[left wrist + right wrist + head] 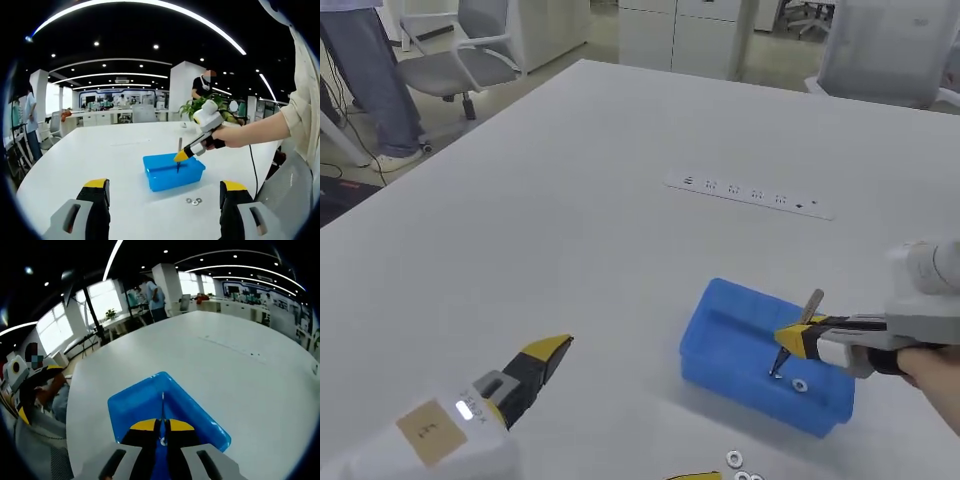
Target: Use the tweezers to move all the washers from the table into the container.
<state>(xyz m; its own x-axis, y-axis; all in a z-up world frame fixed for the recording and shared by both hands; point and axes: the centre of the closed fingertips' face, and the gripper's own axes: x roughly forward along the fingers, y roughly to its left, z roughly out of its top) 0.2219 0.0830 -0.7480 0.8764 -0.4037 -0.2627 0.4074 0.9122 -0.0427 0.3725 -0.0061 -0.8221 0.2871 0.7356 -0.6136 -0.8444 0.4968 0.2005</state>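
A blue container (740, 330) stands on the white table (570, 200). My right gripper (786, 339) is shut on the thin metal tweezers (811, 304), which point down into the container. One washer (800, 385) lies inside it near the tweezers' tip. Two or three washers (735, 460) lie on the table just in front of it. In the right gripper view the tweezers (162, 407) run out from the closed jaws over the container (145, 400). My left gripper (164, 186) is open and empty, short of the container (172, 172) and the washers (194, 201).
A white power strip (750, 193) lies flat on the table beyond the container. Office chairs (460, 55) and a standing person (365, 70) are past the table's far left edge. The person's hand (225, 136) holds the right gripper.
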